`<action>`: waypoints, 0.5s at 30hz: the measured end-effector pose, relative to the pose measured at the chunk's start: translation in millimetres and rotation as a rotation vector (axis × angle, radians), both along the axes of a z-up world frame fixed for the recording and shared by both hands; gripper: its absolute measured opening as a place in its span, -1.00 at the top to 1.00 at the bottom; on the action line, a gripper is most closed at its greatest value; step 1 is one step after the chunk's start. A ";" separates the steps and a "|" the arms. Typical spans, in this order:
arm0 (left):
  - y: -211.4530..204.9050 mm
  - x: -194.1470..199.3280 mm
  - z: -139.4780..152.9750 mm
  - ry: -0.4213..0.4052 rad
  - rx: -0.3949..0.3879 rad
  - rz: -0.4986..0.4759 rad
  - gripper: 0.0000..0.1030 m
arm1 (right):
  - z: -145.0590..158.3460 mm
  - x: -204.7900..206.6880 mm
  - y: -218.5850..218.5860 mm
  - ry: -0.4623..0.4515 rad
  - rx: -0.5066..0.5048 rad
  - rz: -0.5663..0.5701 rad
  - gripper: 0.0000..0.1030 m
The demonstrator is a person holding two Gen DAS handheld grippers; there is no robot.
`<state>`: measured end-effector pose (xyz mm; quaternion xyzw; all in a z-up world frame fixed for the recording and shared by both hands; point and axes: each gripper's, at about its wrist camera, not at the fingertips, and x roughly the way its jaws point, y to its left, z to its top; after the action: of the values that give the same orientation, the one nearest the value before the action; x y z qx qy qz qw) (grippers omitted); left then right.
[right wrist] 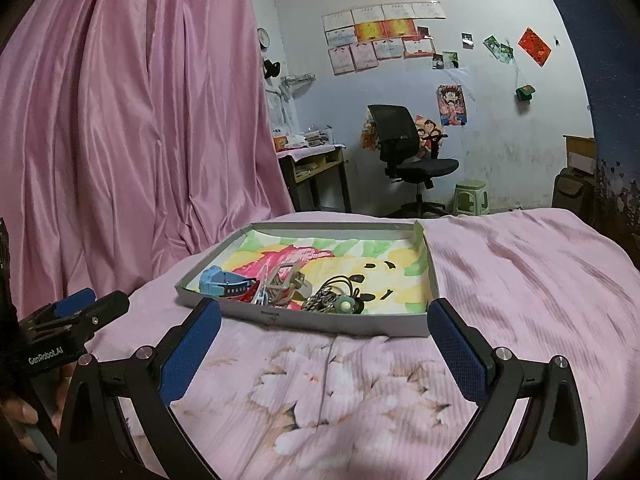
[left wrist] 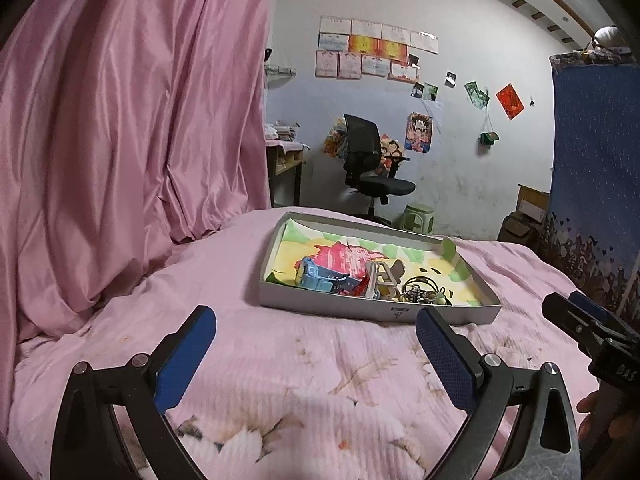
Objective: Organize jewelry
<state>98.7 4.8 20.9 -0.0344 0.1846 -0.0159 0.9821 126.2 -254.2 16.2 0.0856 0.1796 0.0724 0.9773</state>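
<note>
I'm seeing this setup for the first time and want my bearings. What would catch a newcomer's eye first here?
Probably the shallow grey tray lying on the pink bedspread, lined with brightly painted paper. Its near end holds a tangled pile: a blue watch on the left, dark hair ties on the right. Both the left gripper and the right gripper are open and empty, short of the tray, with a big pink curtain hanging on the left.

jewelry pile (right wrist: 288,288), shallow grey tray (right wrist: 320,322)

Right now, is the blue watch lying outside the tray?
No, the blue watch lies inside the tray, at its left end.
</note>
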 end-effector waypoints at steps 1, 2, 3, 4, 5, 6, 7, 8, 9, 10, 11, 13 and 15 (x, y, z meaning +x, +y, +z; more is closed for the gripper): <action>0.6 -4.0 -0.5 -0.006 0.004 0.003 -0.96 | -0.5 -3.3 0.3 -0.002 0.001 -0.001 -0.97; 0.9 -6.8 -0.4 -0.008 0.007 0.007 -0.96 | 0.0 -6.0 0.7 -0.003 0.001 -0.002 -0.97; 1.6 -10.4 -1.3 -0.009 0.008 0.012 -0.96 | -0.7 -9.2 0.9 -0.005 0.002 -0.004 -0.97; 2.0 -13.9 -1.7 -0.009 0.007 0.014 -0.96 | -1.6 -12.6 0.9 -0.006 0.003 -0.006 -0.97; 2.9 -17.3 -2.3 -0.010 0.003 0.017 -0.96 | -2.2 -15.1 0.9 -0.007 0.004 -0.009 -0.97; 4.0 -19.8 -2.3 -0.010 -0.001 0.019 -0.96 | -3.2 -18.2 0.6 -0.005 0.007 -0.012 -0.97; 5.5 -23.4 -2.9 -0.011 -0.006 0.021 -0.96 | -4.5 -21.4 0.1 -0.003 0.012 -0.015 -0.97; 6.3 -26.6 -3.7 -0.013 -0.011 0.022 -0.96 | -4.9 -24.9 0.1 -0.003 0.015 -0.016 -0.97; 7.5 -29.6 -4.1 -0.014 -0.015 0.023 -0.96 | -5.5 -28.1 0.1 -0.004 0.017 -0.019 -0.97; 8.1 -31.9 -4.5 -0.015 -0.018 0.024 -0.96 | -6.2 -31.0 0.6 -0.006 0.017 -0.022 -0.97; 9.0 -35.1 -5.0 -0.018 -0.021 0.025 -0.96 | -6.7 -34.0 0.9 -0.009 0.018 -0.024 -0.97; 10.6 -41.7 -6.0 -0.025 -0.024 0.028 -0.96 | -7.7 -40.1 1.7 -0.017 0.024 -0.030 -0.97; 9.7 -46.3 -7.1 -0.026 -0.022 0.027 -0.96 | -9.3 -47.3 2.1 -0.025 0.028 -0.039 -0.97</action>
<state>52.4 14.4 13.8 -0.0474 0.1709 -0.0052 0.9841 79.0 -252.1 6.9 0.1018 0.1645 0.0569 0.9795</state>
